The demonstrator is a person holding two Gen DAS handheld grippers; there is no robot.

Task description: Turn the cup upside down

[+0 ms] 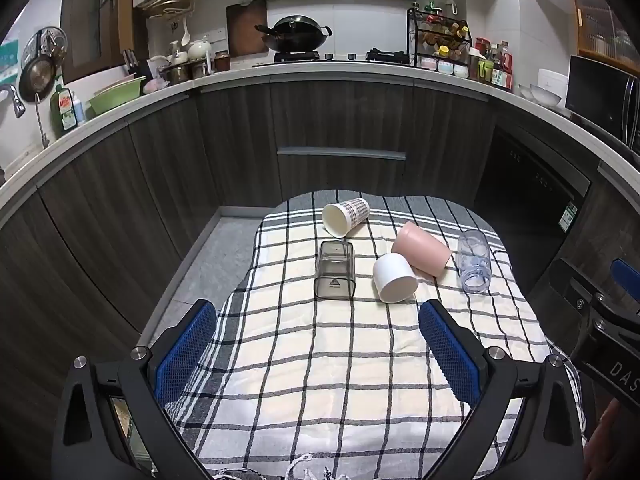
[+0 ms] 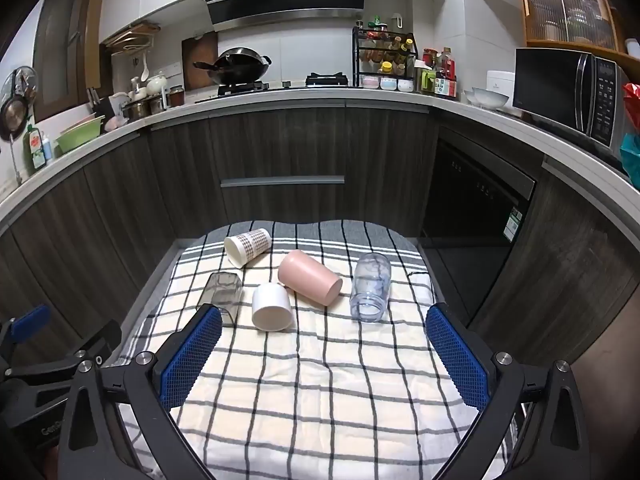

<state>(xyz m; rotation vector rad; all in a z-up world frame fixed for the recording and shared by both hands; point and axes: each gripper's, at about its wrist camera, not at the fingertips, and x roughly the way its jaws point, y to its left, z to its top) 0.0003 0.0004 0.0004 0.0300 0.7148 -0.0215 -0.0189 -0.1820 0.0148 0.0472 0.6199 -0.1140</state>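
Note:
Several cups lie on their sides on a checked cloth (image 1: 320, 380) (image 2: 320, 392): a patterned paper cup (image 1: 345, 216) (image 2: 248, 246), a smoky square cup (image 1: 334, 276) (image 2: 222, 292), a white cup (image 1: 395, 283) (image 2: 272, 306), a pink cup (image 1: 422, 254) (image 2: 310, 277) and a clear cup (image 1: 475, 261) (image 2: 370, 286). My left gripper (image 1: 316, 328) is open and empty, short of the cups. My right gripper (image 2: 323, 336) is open and empty, also short of them; part of it shows in the left wrist view (image 1: 612, 320).
Dark kitchen cabinets (image 1: 340, 128) and a counter with a wok (image 1: 295, 34), spice rack (image 1: 438, 42) and microwave (image 2: 568, 92) curve behind the table. The floor (image 1: 208, 264) lies left of the cloth. The left gripper's body (image 2: 44, 356) sits at the right view's left edge.

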